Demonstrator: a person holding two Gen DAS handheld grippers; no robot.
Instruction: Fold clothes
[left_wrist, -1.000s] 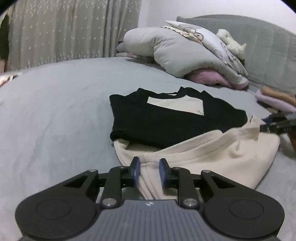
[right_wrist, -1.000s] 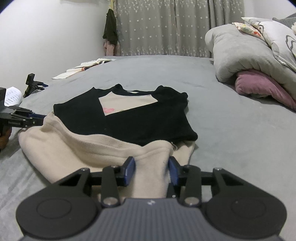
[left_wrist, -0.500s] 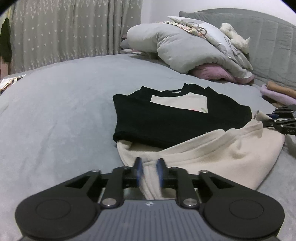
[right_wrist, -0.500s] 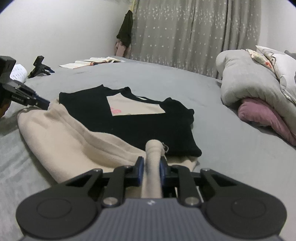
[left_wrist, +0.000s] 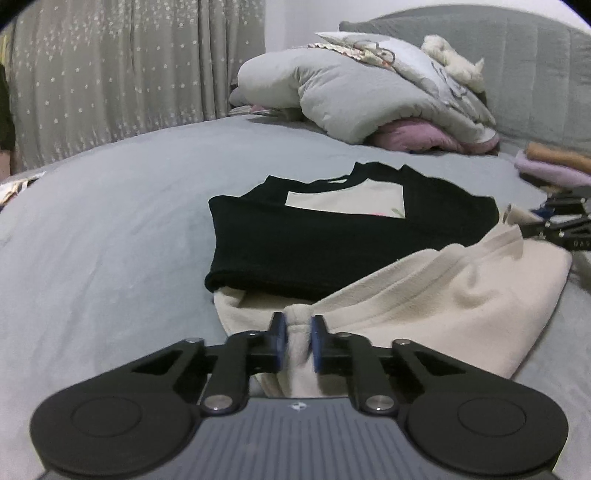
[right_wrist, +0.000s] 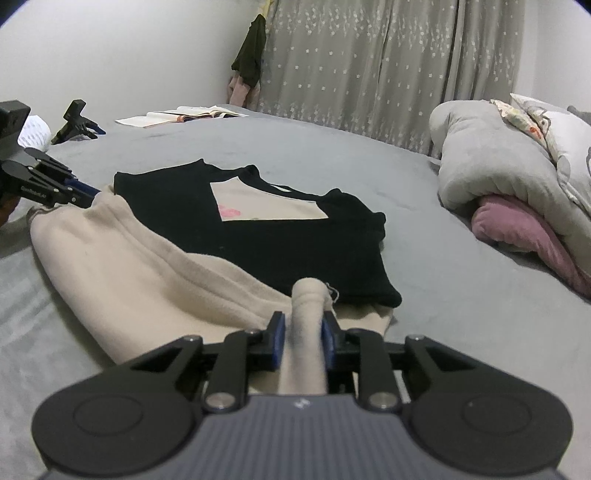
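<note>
A cream sweatshirt (left_wrist: 461, 295) with black sleeves (left_wrist: 314, 251) folded across its chest lies flat on the grey bed (left_wrist: 92, 221). My left gripper (left_wrist: 297, 325) is at the near left corner of the cream hem. Its jaws are closing, and a pinch of cream fabric sits between the blue pads. My right gripper (right_wrist: 303, 326) is shut on a raised fold of the cream hem (right_wrist: 308, 295) at the other corner. Each gripper also shows in the other's view: the right gripper (left_wrist: 554, 229) at the right edge, the left gripper (right_wrist: 55, 188) at the left edge.
A pile of grey bedding (left_wrist: 351, 92) over a pink pillow (left_wrist: 424, 136) lies at the head of the bed. Folded clothes (left_wrist: 554, 166) are stacked at the right. An open book (right_wrist: 184, 114) and a black clamp (right_wrist: 75, 122) lie near the far corner, before the curtain (right_wrist: 369, 66).
Both grippers have closed on the cream hem. The right one now holds up a fold that lay flat one second ago. The left jaws have narrowed onto the fabric.
</note>
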